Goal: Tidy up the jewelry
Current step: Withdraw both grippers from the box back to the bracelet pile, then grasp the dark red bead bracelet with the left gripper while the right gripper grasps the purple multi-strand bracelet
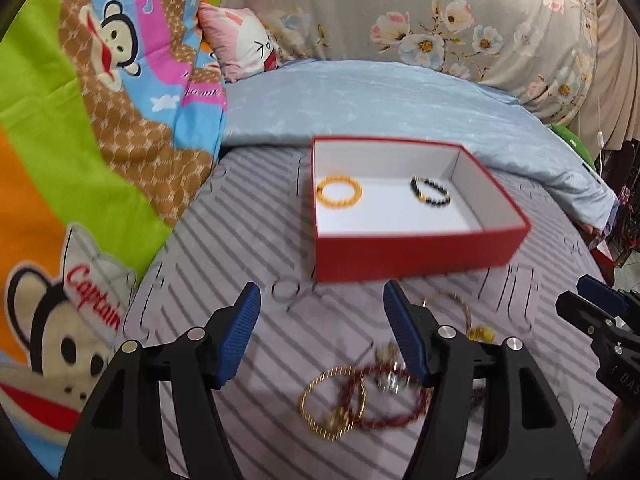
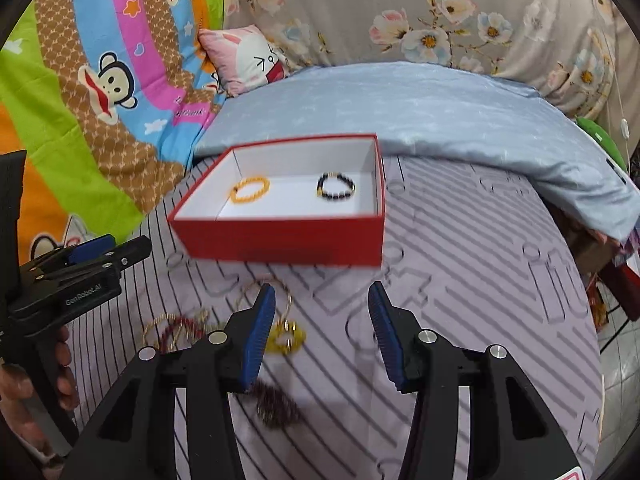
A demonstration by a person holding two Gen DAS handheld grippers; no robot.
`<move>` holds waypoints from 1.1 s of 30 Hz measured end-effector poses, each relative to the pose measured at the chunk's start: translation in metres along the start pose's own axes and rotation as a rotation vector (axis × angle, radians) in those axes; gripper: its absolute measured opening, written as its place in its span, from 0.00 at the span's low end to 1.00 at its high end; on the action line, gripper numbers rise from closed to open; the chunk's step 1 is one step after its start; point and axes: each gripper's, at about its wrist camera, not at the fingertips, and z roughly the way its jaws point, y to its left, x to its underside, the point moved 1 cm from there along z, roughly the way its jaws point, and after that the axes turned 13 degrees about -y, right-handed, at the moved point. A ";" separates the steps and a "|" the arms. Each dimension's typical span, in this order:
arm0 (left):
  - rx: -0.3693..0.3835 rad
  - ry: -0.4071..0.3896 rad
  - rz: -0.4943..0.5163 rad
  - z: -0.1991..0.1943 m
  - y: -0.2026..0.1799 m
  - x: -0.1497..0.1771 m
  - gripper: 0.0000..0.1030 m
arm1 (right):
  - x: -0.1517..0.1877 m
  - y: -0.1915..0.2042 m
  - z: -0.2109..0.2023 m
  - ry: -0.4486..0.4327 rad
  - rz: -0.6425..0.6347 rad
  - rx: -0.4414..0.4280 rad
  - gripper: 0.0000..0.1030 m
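Because the left gripper (image 1: 320,332) and right gripper (image 2: 322,330) both hang spread and empty over overlapping bracelets (image 1: 362,396) on the mat (image 1: 240,248), short of the red box (image 1: 420,252), a grab risks snagging two together.

Two bracelets (image 1: 340,193) in box (image 1: 420,254); loose jewelry (image 1: 360,396) before it

matt red box (image 1: 416,250), ribbed claw pads (image 1: 240,336)
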 end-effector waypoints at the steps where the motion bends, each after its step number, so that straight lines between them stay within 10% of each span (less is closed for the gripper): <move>1: -0.004 0.001 0.001 -0.004 0.000 0.006 0.60 | 0.009 0.001 -0.004 0.009 -0.001 0.007 0.46; 18: 0.036 0.081 -0.073 -0.006 -0.012 0.073 0.61 | 0.083 0.007 -0.019 0.091 0.030 0.005 0.46; 33: 0.082 0.123 -0.107 0.008 -0.009 0.072 0.10 | 0.085 0.011 -0.016 0.097 0.042 -0.011 0.46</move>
